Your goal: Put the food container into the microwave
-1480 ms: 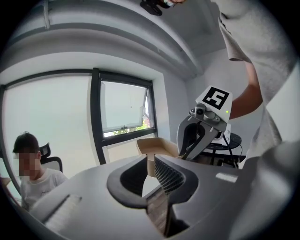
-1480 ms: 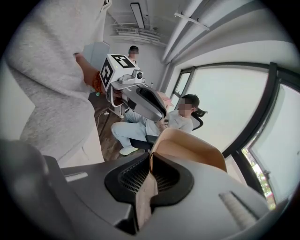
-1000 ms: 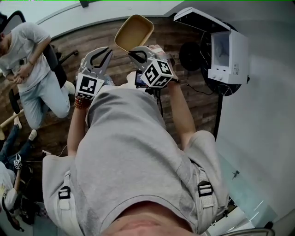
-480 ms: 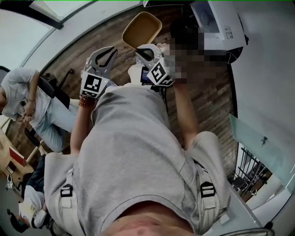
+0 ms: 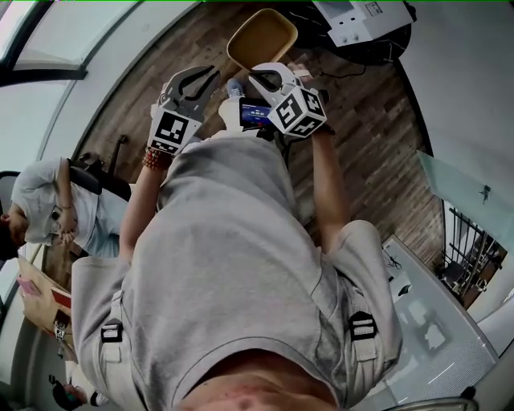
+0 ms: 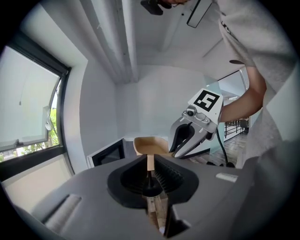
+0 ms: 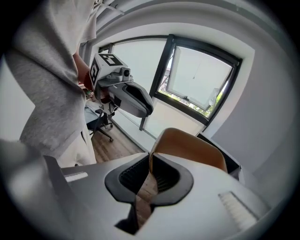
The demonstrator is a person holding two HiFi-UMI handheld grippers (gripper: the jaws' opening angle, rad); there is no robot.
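Person has swung round: microwave (image 5: 360,18) now nearly ahead of food container (image 5: 262,38), not off to side. Right hand-held gripper (image 5: 259,75) clamps container rim, held in air. Left hand-held gripper (image 5: 205,78) closed, empty. Insertion probably next.

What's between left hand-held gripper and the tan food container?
Nothing: head view shows only wooden floor behind the gap from the left hand-held gripper to the tan rounded food container, held by the right hand-held gripper.
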